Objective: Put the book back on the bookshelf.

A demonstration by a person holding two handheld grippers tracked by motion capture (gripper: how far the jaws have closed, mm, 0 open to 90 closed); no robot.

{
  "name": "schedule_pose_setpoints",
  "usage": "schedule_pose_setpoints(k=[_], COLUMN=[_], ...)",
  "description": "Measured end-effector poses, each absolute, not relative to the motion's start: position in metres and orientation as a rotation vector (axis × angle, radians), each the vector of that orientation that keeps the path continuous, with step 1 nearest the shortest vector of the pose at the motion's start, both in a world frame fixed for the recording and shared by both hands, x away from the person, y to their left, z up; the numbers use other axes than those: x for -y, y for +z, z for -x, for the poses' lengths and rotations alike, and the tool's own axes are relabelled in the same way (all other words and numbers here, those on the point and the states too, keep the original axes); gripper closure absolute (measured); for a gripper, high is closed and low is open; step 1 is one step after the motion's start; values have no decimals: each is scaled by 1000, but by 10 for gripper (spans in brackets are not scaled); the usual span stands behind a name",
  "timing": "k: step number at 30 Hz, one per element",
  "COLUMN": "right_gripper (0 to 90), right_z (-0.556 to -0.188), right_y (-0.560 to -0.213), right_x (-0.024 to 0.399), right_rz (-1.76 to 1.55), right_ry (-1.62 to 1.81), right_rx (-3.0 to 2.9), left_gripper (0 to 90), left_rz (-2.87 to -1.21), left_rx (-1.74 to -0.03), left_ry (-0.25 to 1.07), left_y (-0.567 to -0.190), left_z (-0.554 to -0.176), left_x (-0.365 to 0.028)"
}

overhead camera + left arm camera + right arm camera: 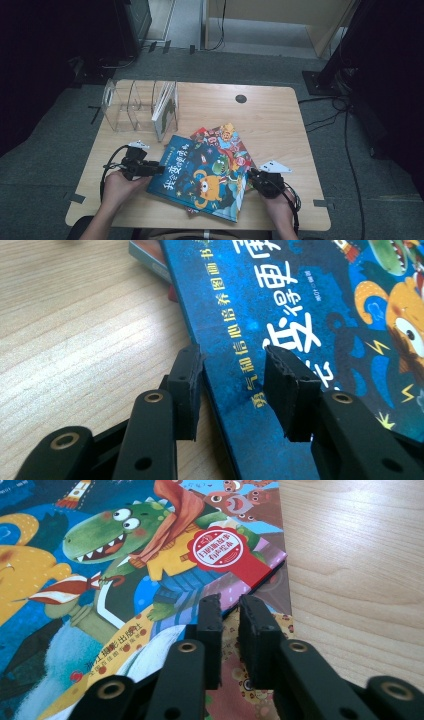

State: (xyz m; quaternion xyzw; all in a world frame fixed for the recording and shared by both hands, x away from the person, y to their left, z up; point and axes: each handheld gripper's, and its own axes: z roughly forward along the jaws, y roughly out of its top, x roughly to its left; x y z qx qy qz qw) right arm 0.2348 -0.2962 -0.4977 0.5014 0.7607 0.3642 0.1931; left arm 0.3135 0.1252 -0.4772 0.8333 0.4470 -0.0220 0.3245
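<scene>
On the wooden table (280,125) lies a blue book (202,177) atop others (covers bright); left gripper (232,377) straddles its spine, jaws apart; right gripper (230,612) nearly closed at its edge.

Top book (200,176): deep blue cover; orange one-eyed monster, green dinosaur in red scarf, white and yellow lettering, yellow zigzags.
Lower books (227,135): red and multicoloured cartoon covers; one corner pink-purple, dotted.
Seal on cover (219,548): red, scalloped edge, white characters.
Table (270,120): pale wood grain.
Rack (132,102): clear plastic.
Left gripper (232,375), right gripper (229,611): black, brass-coloured rivets.
Floor (50,125): grey carpet.
</scene>
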Motion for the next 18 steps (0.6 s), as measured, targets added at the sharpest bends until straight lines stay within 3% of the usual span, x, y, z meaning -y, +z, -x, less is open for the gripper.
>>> schedule_pose_setpoints(k=[18], right_gripper=[900], right_z=[-247], right_y=[-499], right_x=[295], right_rz=[-1416], right_ry=[1034], right_rx=[-2114], left_gripper=[666], left_rz=[-2168], left_rx=[-1234], left_ry=[8], left_y=[-475], left_z=[-313], left_x=[-117])
